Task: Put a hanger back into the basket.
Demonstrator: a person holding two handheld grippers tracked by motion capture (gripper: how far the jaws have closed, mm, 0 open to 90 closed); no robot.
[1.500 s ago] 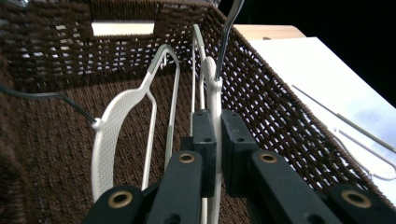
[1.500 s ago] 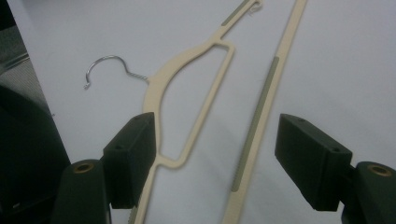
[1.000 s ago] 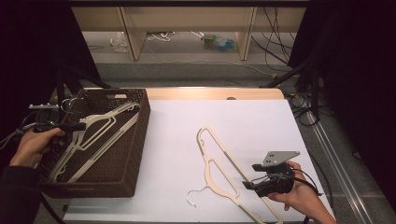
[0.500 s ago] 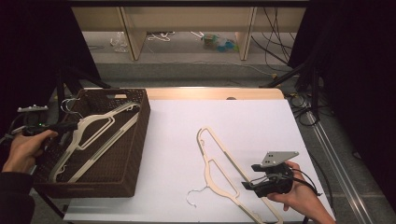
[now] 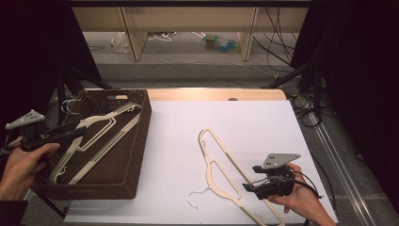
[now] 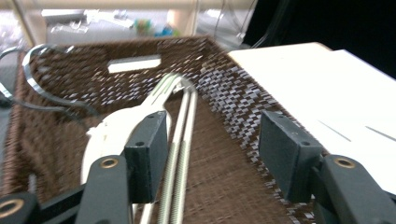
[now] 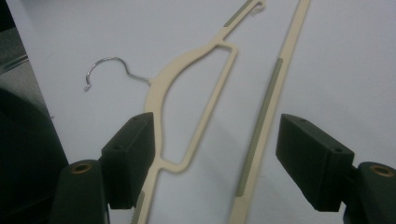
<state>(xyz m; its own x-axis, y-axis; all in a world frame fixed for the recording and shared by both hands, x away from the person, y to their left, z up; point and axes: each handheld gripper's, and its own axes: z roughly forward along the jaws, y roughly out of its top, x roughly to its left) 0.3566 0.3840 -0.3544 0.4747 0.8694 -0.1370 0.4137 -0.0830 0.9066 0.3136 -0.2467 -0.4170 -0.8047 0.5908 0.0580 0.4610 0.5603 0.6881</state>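
Already the left gripper [image 5: 70, 134], jaws just opened and empty, sits at the basket's [image 5: 136, 155] 9 o'clock above the binned hanger [image 5: 94, 136]. Right gripper [image 5: 251, 184] gapes over the table hanger [image 5: 221, 165]; closing off-centre could skid it.

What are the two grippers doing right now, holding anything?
Left gripper: jaws have just been opening, nothing gripped, above the hanger in the basket.
Right gripper: open, jaws straddling the hanger on the table, not clamped.

white table [image 5: 263, 122], floor cables [image 5: 277, 52], wooden shelving [image 5: 136, 33]
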